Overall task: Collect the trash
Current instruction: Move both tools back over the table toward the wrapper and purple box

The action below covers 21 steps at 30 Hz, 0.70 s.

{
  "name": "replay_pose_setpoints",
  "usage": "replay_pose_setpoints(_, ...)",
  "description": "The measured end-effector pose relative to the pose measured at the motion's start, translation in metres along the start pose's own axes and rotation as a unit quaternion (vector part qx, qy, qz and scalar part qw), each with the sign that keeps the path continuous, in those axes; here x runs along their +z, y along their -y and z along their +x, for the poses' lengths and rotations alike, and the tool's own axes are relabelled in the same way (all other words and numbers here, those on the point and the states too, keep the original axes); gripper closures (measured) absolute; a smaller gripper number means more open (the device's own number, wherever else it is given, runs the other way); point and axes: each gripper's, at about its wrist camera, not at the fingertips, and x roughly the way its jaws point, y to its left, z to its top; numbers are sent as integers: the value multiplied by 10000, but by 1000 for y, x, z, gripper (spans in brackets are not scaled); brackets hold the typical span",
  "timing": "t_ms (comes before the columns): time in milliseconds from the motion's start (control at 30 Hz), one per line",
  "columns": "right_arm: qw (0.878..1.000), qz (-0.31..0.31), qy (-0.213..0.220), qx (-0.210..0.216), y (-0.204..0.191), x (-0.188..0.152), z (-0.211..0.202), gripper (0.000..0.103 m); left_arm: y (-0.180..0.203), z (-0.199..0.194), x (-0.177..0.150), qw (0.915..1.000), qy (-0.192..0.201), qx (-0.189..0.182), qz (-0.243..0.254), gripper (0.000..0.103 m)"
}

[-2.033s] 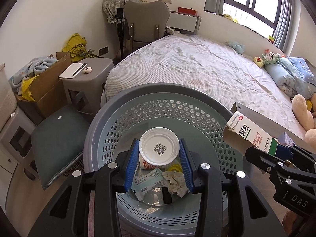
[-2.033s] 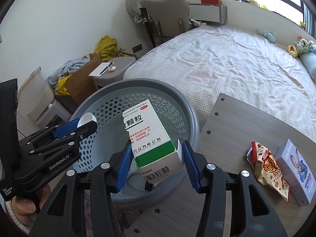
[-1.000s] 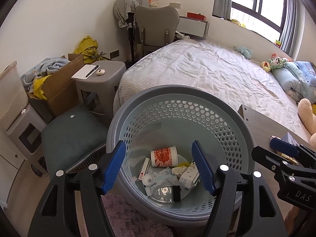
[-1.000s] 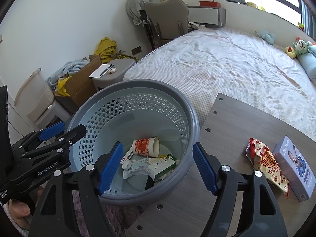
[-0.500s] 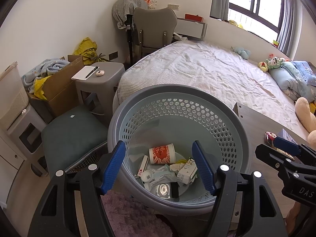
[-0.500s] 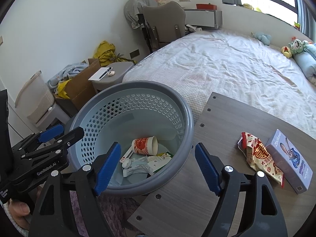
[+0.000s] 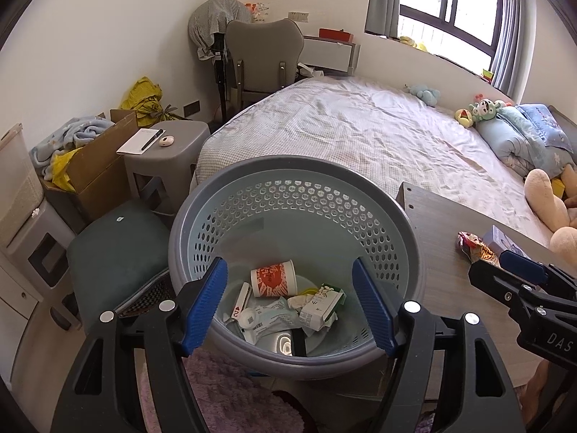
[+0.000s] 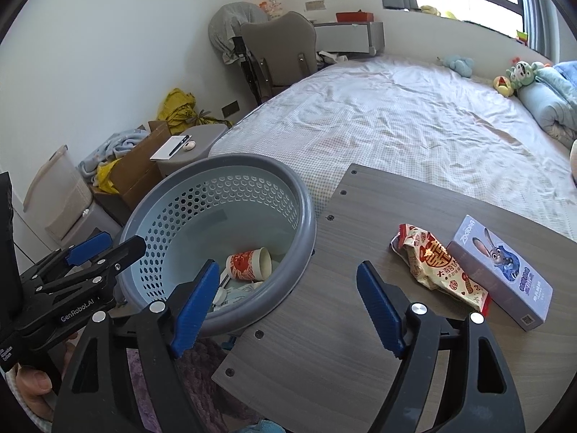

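Observation:
A round grey perforated basket [image 7: 223, 195] stands on the floor beside the wooden table [image 8: 346, 324]; it also shows in the right wrist view [image 8: 306, 216]. Inside lie a red paper cup [image 7: 273, 278], a green-white medicine box [image 7: 321, 305] and several wrappers. My left gripper [image 7: 290, 305] is open and empty above the basket. My right gripper [image 8: 286, 305] is open and empty over the table's left edge. A crumpled red snack wrapper [image 8: 436, 267] and a purple rabbit-print box [image 8: 501, 270] lie on the table to its right.
A bed [image 7: 360, 137] lies beyond the basket. A grey stool [image 7: 166, 151] with a notepad, a cardboard box [image 7: 97, 166], a dark cushion [image 7: 115, 252] and a chair [image 7: 263, 57] stand at left. A purple rug [image 7: 230, 397] lies under the basket.
Both grippers opened and dropped the cup and the medicine box into the basket, then drew back. The right gripper swung right over the table toward the snack wrapper.

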Motion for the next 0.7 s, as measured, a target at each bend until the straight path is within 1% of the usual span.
replay_pose_setpoints(200,9998,162,93,-99,16,-7,-14,26,18,-6,-3,9998,18,-126,141,34)
replay_pose_setpoints(300,9994,264,133,-160,27,-12,-21,26,29,-9,-6,9995,-8,-245,222,33)
replay_pose_setpoints(533,9982,477,149,-332,52,-28,-35,26,68,-12,-16,9974,-76,-509,494,32)
replay_pose_setpoints(700,9963,692,166,-492,78,-40,-46,26,90,-14,-21,9955,-103,-666,671,32)
